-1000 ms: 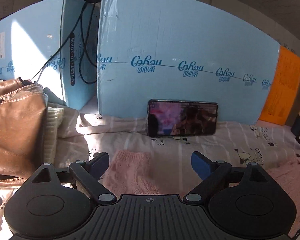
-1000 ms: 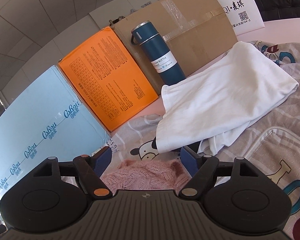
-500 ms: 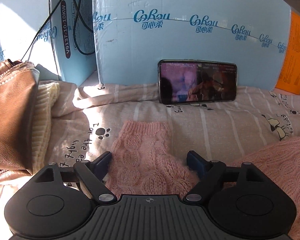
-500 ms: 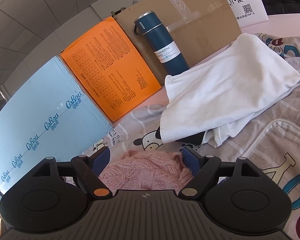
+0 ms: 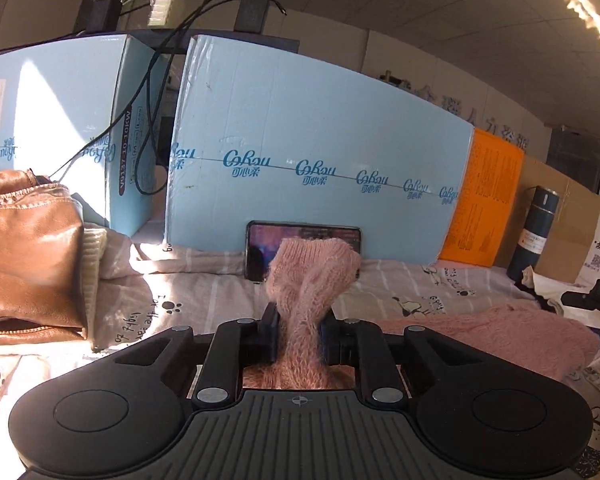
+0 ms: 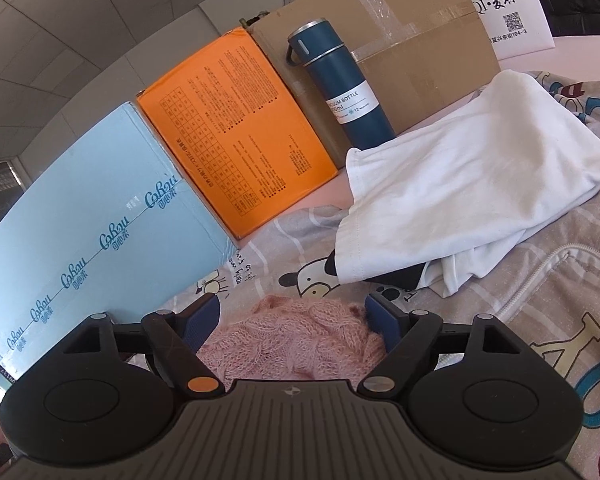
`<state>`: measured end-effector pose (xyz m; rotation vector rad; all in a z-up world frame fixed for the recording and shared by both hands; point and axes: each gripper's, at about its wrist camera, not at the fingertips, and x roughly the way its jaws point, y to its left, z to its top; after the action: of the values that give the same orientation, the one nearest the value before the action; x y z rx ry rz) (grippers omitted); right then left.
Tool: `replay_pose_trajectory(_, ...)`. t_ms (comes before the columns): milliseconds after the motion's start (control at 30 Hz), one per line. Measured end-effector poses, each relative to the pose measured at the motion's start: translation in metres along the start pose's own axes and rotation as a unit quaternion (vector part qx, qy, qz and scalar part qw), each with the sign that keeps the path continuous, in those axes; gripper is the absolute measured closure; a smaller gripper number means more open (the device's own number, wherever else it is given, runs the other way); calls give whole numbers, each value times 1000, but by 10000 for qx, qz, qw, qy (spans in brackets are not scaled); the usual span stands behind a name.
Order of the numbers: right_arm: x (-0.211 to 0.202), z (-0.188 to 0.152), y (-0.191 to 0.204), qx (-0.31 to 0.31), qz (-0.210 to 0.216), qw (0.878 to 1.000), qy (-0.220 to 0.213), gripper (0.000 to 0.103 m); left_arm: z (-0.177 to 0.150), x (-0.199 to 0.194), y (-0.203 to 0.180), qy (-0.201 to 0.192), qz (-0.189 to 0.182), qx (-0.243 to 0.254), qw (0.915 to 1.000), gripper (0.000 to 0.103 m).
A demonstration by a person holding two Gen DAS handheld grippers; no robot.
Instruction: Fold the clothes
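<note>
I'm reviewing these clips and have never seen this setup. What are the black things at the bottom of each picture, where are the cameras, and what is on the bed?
There is no robot here: a person holds a two-finger claw in each hand, and each claw carries a wide-angle camera looking forward along its fingers. The black shape at the bottom of each picture is that claw's own body.

In the left picture, the left claw is closing, its pads pinching a pink knitted sleeve, lifted before a phone propped against a blue box.

In the right picture, the right claw is open, pink knit lying between its fingers, ungripped.

Also on the printed bedsheet: a white garment, a blue bottle and a brown leather bag.
</note>
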<state>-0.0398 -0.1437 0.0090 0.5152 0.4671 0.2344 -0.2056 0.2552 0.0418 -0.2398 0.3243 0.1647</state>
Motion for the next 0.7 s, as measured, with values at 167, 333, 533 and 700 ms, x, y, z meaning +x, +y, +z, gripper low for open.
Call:
replay_pose_trajectory(167,-6,-6,28,-1234,960,9876,153,20,-15,-22,15,-393,-361,-483,9974,86)
replay_pose_trajectory(333,-3,-8,63,-2737,1808,9433,516,14,-21,-34,11,-605,-1111,-493,9907,86)
replay_pose_trajectory(533,30,-17,104,-4096,1888,8846,1186,14,-30,-31,5,-411,-1515,-433,9867,86)
replay_pose_trajectory(700,61,-23,106,-4085,1730,8821,1585,14,-32,-30,6,-383,-1625,-480,9848,85)
